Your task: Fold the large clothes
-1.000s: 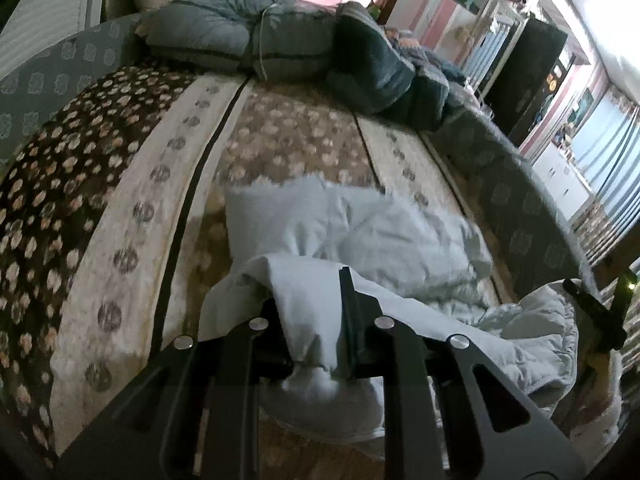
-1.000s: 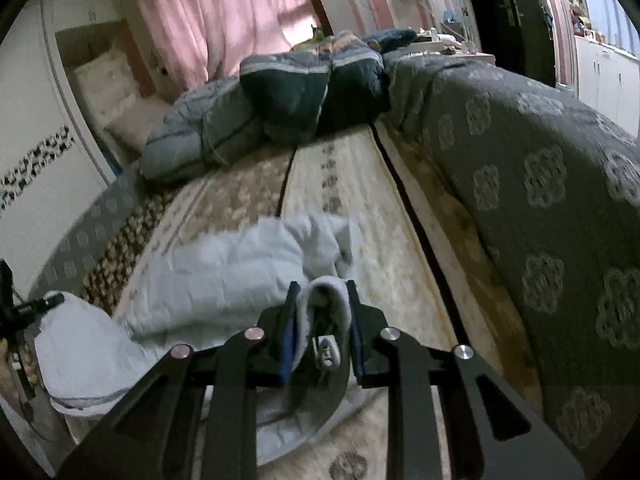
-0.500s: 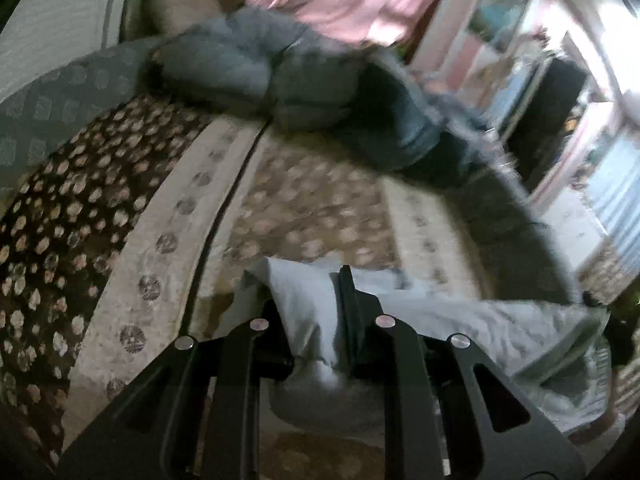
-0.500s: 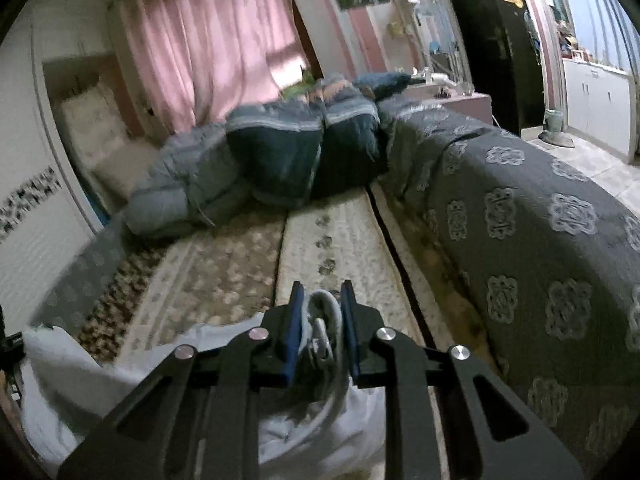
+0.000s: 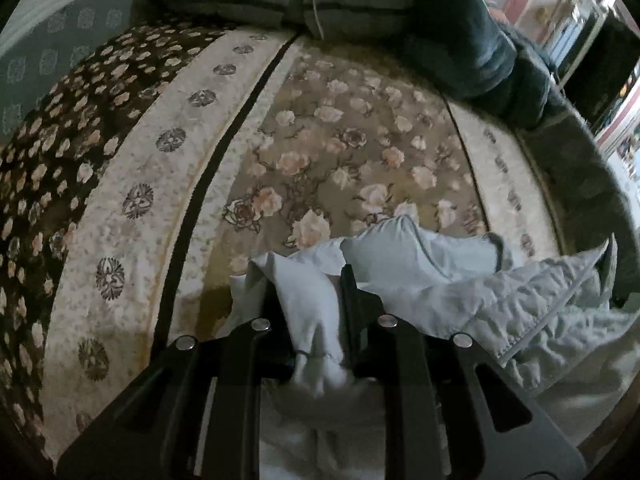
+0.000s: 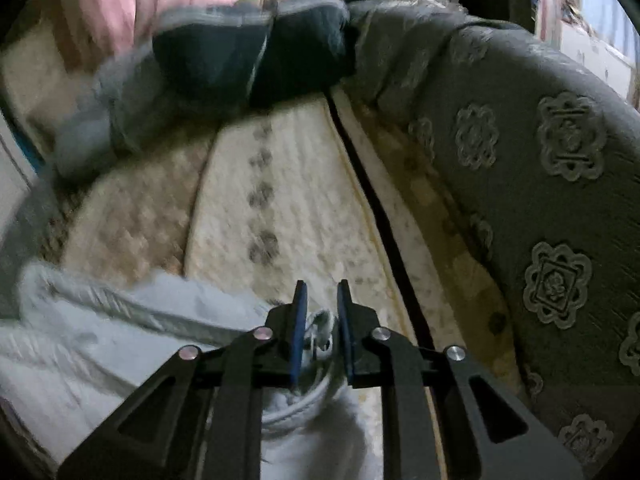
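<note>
I see the left hand-held gripper clamped on a bunched fold of the pale grey quilted garment, which lies crumpled on the floral-patterned bed cover. My right hand-held gripper is nearly closed, pinching the garment's ribbed edge; right view is blurred. Grey patterned quilt lies right.

We saw a pale quilted cloth jacket, a matt woven floral bedspread, and matt black plastic fingers.
</note>
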The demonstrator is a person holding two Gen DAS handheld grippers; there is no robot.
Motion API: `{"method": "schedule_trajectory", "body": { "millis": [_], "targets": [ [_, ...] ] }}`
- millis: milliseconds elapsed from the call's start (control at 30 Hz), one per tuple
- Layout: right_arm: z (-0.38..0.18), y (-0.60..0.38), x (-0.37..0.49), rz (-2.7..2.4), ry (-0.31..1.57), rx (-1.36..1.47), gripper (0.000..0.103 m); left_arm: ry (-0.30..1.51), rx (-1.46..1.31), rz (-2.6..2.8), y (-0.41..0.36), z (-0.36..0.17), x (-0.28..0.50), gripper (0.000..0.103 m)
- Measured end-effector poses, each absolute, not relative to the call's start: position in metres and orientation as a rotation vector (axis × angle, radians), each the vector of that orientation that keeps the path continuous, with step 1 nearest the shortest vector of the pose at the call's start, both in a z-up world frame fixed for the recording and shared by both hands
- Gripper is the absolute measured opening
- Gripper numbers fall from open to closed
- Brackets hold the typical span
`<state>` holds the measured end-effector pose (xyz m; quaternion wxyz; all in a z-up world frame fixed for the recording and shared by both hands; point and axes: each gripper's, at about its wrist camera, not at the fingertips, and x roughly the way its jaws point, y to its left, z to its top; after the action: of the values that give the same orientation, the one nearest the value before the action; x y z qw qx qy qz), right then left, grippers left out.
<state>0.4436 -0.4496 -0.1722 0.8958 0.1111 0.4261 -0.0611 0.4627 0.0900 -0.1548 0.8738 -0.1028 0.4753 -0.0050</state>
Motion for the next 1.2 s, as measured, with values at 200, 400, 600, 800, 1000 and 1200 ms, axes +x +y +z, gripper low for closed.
{"method": "schedule_trajectory", "body": {
  "millis": [200, 400, 600, 800, 1000, 1200],
  "targets": [
    [-0.142, -0.447, 0.434, -0.071, 0.816, 0.229, 0.019, 1.012, -0.220, -0.011, 0.088, -0.139, 0.457, 0.020],
    [-0.102, -0.438, 0.419, -0.037, 0.753, 0.174, 0.053, 1.003, -0.260, -0.055, 0.091, -0.108, 0.443, 0.036],
    [-0.074, -0.426, 0.397, 0.016, 0.683, 0.109, 0.076, 0.895, -0.285, -0.078, 0.096, -0.079, 0.427, 0.095],
    [-0.078, -0.424, 0.365, 0.002, 0.662, 0.005, 0.085, 0.843, -0.185, -0.071, 0.100, -0.066, 0.400, 0.100],
    [-0.127, -0.434, 0.344, 0.007, 0.740, -0.041, 0.085, 0.889, -0.051, -0.101, 0.113, -0.110, 0.371, 0.100],
    [-0.161, -0.453, 0.337, 0.040, 0.786, 0.053, 0.086, 0.906, -0.028, -0.175, 0.120, -0.145, 0.363, 0.100]
  ]
}}
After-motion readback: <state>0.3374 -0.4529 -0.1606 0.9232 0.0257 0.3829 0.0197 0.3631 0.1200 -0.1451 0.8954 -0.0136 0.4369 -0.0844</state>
